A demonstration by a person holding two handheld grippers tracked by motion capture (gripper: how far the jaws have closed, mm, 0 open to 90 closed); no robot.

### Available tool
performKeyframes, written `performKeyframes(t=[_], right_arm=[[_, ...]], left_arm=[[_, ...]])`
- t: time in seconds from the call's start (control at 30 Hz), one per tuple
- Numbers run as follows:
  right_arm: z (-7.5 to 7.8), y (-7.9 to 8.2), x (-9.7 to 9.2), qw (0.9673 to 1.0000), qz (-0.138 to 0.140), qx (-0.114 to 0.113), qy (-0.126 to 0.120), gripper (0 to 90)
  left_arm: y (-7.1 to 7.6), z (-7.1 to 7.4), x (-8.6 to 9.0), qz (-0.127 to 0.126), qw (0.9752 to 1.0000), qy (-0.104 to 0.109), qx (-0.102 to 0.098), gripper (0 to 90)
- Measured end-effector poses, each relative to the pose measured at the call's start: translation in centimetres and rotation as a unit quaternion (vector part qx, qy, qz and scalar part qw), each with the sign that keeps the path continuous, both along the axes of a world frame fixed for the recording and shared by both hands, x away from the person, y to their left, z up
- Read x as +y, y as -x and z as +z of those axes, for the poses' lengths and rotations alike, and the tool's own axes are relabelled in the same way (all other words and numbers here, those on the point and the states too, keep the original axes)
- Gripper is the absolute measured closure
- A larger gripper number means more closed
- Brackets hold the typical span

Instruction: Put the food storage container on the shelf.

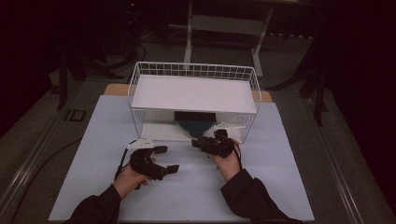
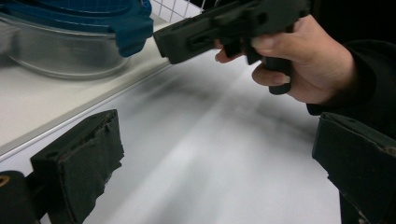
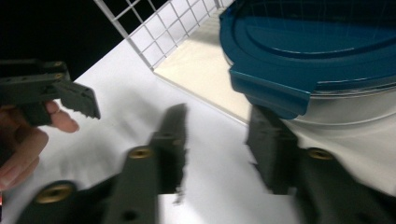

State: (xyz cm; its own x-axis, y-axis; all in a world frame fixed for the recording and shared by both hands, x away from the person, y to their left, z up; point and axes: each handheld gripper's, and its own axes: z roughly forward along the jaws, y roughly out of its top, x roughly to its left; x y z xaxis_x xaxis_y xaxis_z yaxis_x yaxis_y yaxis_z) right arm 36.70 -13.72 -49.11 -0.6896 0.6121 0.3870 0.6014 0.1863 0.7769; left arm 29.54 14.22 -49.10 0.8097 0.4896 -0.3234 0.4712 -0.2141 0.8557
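A white wire basket (image 1: 140, 84) stands on the worktop (image 1: 261, 186), open toward the person, with a white shelf board (image 1: 194, 93) across its top. Under that board, on the basket's pale floor, sits a clear container with a blue lid (image 1: 195, 125). The right tool (image 1: 198, 143) hangs just in front of the container; in the right gripper view its jaws stand apart with nothing between them, and one jaw sits directly under the lid's blue clip (image 3: 268, 91), though I cannot tell whether it touches it. The left tool (image 1: 167, 159) is held above the bare worktop, near the basket's front edge and apart from the container, its jaws wide apart and empty. In the left gripper view the right hand (image 2: 303, 65) grips its tool beside the container.
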Motion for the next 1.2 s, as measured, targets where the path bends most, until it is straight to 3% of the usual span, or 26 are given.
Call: performKeyframes(t=[0.17, 0.33, 0.73, 1.2], right_arm=[[0.7, 1.1, -0.3, 0.9999, -0.001, -0.016, 0.0, 36.3], [1.1, 2.1, -0.7, 0.9996, 0.01, -0.014, -0.024, 20.5], [1.8, 5.1, -2.8, 0.9988, 0.028, -0.039, -0.012, 19.1], [1.0, 8.1, -6.1, 0.9986, 0.017, -0.051, -0.002, 17.0]], left_arm=[[0.2, 0.7, 0.2, 0.005, 0.9999, -0.001, -0.009, 1.8], [0.6, 1.6, 0.4, 0.004, 1.0, 0.003, -0.008, 1.8], [1.9, 2.2, 0.9, -0.003, 1.0, -0.002, -0.008, 1.8], [3.5, 1.8, 1.9, 0.0, 0.9999, -0.008, -0.012, 1.8]])
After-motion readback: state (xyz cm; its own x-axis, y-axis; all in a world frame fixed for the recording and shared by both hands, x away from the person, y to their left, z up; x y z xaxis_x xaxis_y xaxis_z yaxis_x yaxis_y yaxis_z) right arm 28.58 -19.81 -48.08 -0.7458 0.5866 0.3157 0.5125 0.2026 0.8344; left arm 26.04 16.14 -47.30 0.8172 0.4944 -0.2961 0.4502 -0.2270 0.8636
